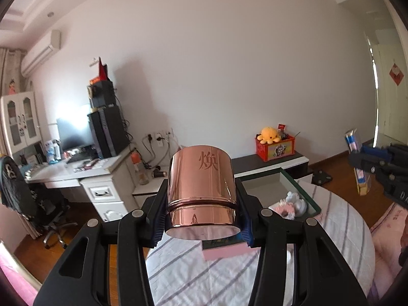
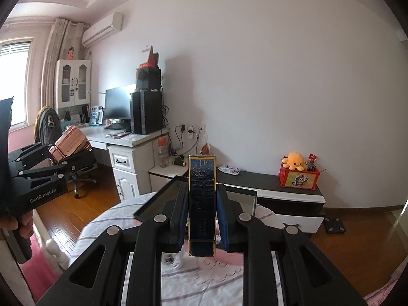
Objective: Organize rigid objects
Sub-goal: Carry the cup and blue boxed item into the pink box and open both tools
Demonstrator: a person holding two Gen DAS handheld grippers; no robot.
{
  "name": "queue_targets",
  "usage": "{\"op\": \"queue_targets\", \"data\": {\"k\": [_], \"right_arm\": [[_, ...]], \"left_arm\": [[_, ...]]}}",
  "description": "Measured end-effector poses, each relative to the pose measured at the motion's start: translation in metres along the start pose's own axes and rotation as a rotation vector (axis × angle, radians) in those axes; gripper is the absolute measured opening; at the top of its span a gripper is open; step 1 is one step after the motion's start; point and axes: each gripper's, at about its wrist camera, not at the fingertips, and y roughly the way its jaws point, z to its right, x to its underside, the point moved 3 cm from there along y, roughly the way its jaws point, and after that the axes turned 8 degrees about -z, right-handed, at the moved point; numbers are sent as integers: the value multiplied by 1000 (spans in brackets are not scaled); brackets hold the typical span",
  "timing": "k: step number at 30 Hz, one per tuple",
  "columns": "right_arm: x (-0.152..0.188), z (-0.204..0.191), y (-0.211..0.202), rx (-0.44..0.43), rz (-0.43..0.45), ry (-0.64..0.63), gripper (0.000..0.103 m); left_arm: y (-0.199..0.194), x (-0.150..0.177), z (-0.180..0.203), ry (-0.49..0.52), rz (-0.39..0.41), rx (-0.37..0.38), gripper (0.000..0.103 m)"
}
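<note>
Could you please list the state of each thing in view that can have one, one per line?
Left claw: shut on the rose-gold cylindrical metal tin.
Rose-gold cylindrical metal tin: held in the air, upright, lid on.
Right claw: shut on the tall dark-blue gold-edged box.
Tall dark-blue gold-edged box: held upright, closed.
Shallow green-rimmed open tray: on the bed, lidless, small white items inside.

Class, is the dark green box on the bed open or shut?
Open: the dark green box has no lid on, and white items show inside it.
</note>
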Motion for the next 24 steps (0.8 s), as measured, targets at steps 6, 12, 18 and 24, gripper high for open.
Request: {"op": "queue_targets", "data": {"k": [6, 12, 18, 24], "right_arm": [[-1, 24, 66, -8, -71, 7, 21], [8, 37, 132, -31, -164, 14, 21], [28, 36, 190, -74, -271, 15, 21], [44, 25, 222, -150, -338, 23, 21]], "left_arm": [[81, -9, 15, 23, -97, 24, 47], [153, 2, 38, 46, -207, 65, 47], [208, 25, 56, 46, -311, 104, 47], [230, 46, 69, 70, -366, 109, 47]]}}
